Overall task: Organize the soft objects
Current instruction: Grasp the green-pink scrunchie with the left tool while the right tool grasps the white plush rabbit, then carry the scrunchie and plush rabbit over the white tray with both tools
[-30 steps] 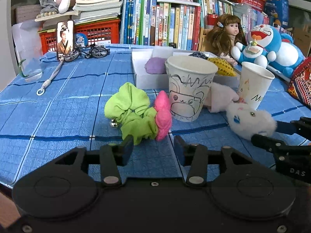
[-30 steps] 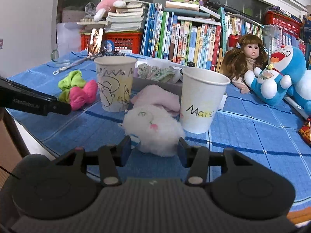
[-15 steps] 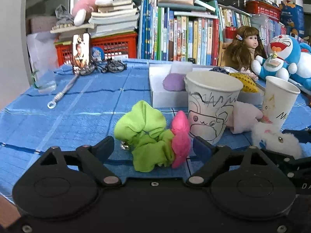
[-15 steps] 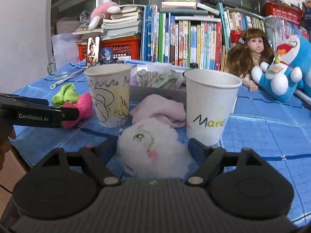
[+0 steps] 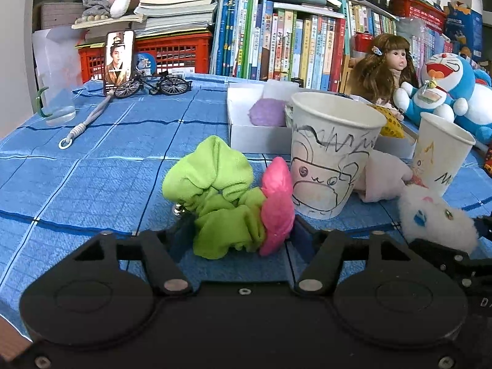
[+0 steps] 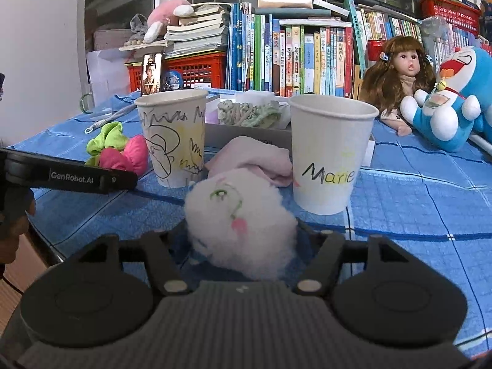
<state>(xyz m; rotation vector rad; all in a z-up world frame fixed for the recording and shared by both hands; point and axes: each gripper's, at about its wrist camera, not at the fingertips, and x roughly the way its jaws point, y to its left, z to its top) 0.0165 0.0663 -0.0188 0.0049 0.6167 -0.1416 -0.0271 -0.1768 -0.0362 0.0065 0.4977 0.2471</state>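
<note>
Both my wrist views are bright and evenly lit, with soft, diffuse light and no hard shadows; only faint shade sits under the cups and soft toys on the blue cloth. The fisheye bends the books and table edges outward toward the corners, which go dark. The centre is sharp; the near black housings look slightly soft.

The left gripper's fingertips sit partly behind the green and pink scrunchies, so contact cannot be told. The white plush hides the right gripper's pads likewise. The drawn cup covers part of the white box. The blue plush runs off the picture's right edge.
</note>
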